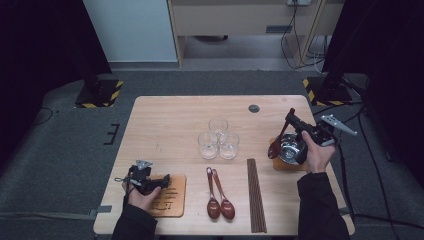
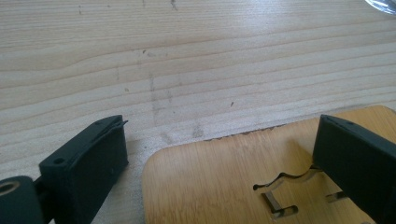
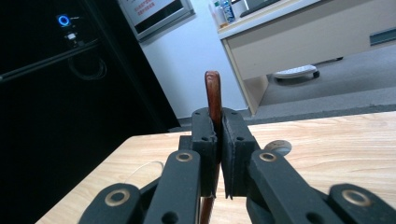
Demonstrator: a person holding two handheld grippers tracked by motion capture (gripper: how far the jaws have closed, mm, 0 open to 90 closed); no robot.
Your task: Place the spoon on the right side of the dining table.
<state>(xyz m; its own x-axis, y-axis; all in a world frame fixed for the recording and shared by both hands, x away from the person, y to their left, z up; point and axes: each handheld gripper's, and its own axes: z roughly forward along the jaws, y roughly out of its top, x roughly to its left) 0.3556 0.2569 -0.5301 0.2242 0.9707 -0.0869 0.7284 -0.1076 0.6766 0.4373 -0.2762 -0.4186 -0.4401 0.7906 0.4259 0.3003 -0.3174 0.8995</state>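
Slippage is the main risk: the right gripper [image 1: 294,121] has its fingers clamped on the handle of a wooden spoon [image 1: 278,141], whose head hangs at the rim of the metal bowl [image 1: 293,145] on its coaster. A tilt could tip the bowl. The left gripper [image 1: 159,183] rests open across the bamboo coaster [image 2: 224,186] on the desk [image 1: 165,125].

No legible text; wall sign [image 3: 156,11] lettering too blurred.
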